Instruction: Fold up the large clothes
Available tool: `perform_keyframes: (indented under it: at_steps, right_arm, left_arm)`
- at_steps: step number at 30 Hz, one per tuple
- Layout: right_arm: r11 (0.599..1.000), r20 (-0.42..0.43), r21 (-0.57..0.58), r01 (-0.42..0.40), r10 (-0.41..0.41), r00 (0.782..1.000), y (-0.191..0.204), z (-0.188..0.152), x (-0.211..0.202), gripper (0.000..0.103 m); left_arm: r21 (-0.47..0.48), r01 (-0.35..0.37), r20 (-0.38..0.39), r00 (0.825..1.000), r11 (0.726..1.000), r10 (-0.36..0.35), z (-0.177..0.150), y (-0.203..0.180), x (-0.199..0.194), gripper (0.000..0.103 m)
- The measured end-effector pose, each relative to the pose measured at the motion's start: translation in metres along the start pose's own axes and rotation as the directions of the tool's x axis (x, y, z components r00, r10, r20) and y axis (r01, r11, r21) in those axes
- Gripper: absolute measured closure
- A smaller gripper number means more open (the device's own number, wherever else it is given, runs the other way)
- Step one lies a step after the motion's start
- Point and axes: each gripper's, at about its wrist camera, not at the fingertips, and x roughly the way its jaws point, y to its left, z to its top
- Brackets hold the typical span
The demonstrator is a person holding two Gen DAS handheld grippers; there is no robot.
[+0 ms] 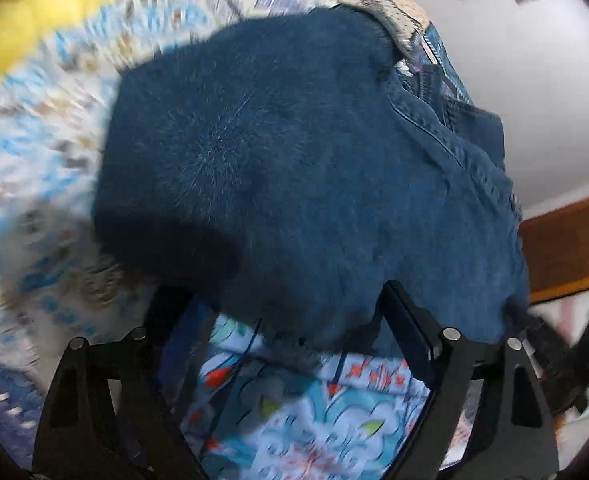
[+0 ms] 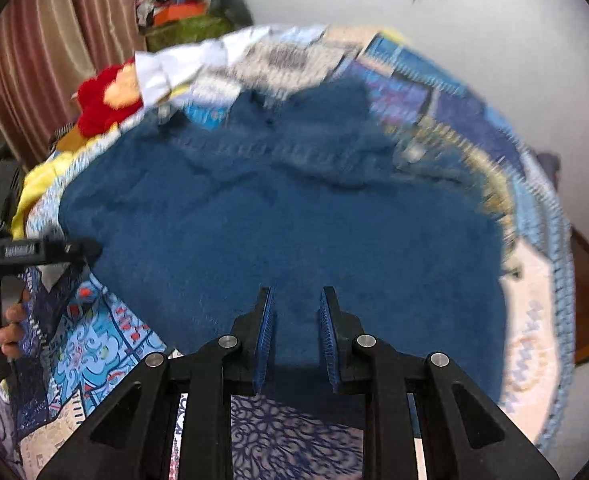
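Observation:
A large blue denim garment (image 1: pixel 294 168) lies spread on a patterned bedspread (image 1: pixel 34 152). In the left wrist view my left gripper (image 1: pixel 282 292) is open, its fingers wide apart at the garment's near hem, with the cloth edge hanging between them. In the right wrist view the same garment (image 2: pixel 286 208) fills the middle. My right gripper (image 2: pixel 294 300) is open with a narrow gap, its blue-padded fingers (image 2: pixel 266 320) resting over the garment's near edge. My left gripper also shows there at the far left (image 2: pixel 74 250), touching the garment's left edge.
A yellow and red plush toy (image 2: pixel 106 96) and white cloth (image 2: pixel 182 64) lie at the bed's far side. Striped curtains (image 2: pixel 46 40) hang at the left. A white wall (image 2: pixel 494 40) and a wooden bed frame (image 1: pixel 566 240) border the bed.

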Motion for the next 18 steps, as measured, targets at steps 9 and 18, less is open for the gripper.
perform_keyframes:
  at_steps: [9,18]
  right_arm:
    - [0.972,-0.043,0.171,-0.159,0.169,0.985,-0.029,0.002,0.016,0.084]
    - [0.93,0.003,0.169,-0.327,0.331,0.944,0.021,0.03,-0.005,0.084]
  left_arm:
    - [-0.025,-0.022,0.11,0.994,0.999,0.025,0.024,-0.018,0.008,0.062]
    - [0.172,-0.193,0.338,0.933,0.966,0.126,0.0,-0.079,-0.063,0.071]
